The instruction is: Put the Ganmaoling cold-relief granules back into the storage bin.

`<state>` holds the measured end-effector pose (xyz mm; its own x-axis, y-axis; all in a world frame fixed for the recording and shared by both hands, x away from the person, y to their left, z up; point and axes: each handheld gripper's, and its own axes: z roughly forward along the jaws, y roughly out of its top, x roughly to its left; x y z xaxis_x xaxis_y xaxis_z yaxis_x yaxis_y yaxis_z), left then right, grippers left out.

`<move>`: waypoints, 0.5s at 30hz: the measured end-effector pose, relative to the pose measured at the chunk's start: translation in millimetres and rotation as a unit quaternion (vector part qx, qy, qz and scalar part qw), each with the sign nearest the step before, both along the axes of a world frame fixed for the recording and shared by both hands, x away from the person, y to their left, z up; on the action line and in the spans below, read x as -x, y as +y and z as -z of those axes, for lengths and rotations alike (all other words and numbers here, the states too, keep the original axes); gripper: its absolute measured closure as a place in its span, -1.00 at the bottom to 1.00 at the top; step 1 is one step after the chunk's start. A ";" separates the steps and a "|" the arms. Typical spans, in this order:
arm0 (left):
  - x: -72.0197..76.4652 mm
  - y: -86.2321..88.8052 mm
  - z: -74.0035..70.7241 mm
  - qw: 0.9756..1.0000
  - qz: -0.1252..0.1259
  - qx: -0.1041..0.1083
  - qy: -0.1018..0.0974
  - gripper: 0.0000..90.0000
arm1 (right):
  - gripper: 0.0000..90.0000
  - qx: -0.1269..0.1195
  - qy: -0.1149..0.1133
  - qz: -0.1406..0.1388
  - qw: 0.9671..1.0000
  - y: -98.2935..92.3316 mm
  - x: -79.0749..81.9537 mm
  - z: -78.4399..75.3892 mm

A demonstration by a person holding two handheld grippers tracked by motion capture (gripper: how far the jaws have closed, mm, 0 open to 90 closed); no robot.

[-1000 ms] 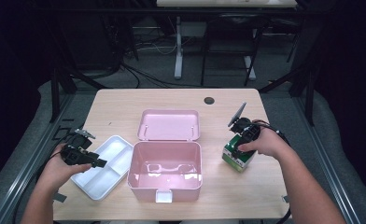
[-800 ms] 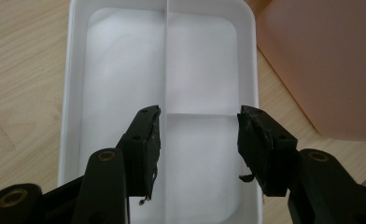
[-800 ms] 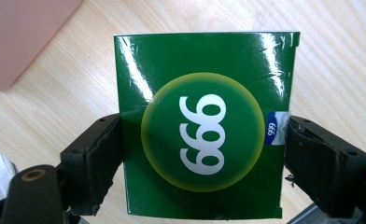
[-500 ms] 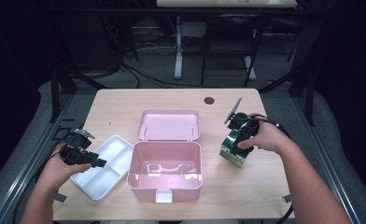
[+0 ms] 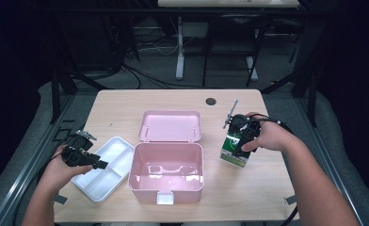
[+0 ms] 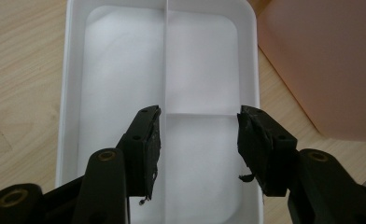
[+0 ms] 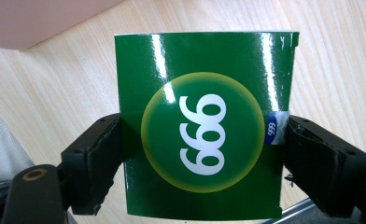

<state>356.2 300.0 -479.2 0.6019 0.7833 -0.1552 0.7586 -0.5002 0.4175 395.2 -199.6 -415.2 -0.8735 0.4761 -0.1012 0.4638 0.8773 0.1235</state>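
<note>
Pale wooden table [image 5: 126,108]: my right gripper [image 7: 202,135] pinches the green box [image 7: 202,126] by its sides, right of the pink case [image 5: 166,172]. Glossy, light cardboard, probably crushable. My left gripper [image 6: 197,135] hangs spread over the white tray [image 6: 125,70].

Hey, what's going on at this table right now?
A person at a wooden table works with a gripper in each hand. The right gripper is clamped on both sides of a green box printed with 999, held to the right of an open pink case whose lid lies back flat. The left gripper is open and hovers over a white divided tray just left of the case. The case looks empty inside.
</note>
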 end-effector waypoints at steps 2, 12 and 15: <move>0.0 0.3 -0.1 1.000 0.000 0.000 0.000 0.09 | -0.64 -0.004 -0.002 -0.006 1.000 1.2 0.1 -1.1; 0.0 0.8 -0.3 1.000 0.000 0.000 -0.001 0.09 | -0.64 -0.012 -0.002 -0.033 0.999 10.3 3.9 -13.3; -0.2 0.9 0.1 1.000 0.001 -0.002 -0.001 0.09 | -0.64 -0.010 -0.001 -0.041 0.999 12.7 5.5 -18.0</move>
<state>356.3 300.9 -479.3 0.6039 0.7826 -0.1510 0.7565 -0.5030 0.4181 389.7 -186.9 -397.2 -0.9096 0.4046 -0.0943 0.3898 0.9098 0.1427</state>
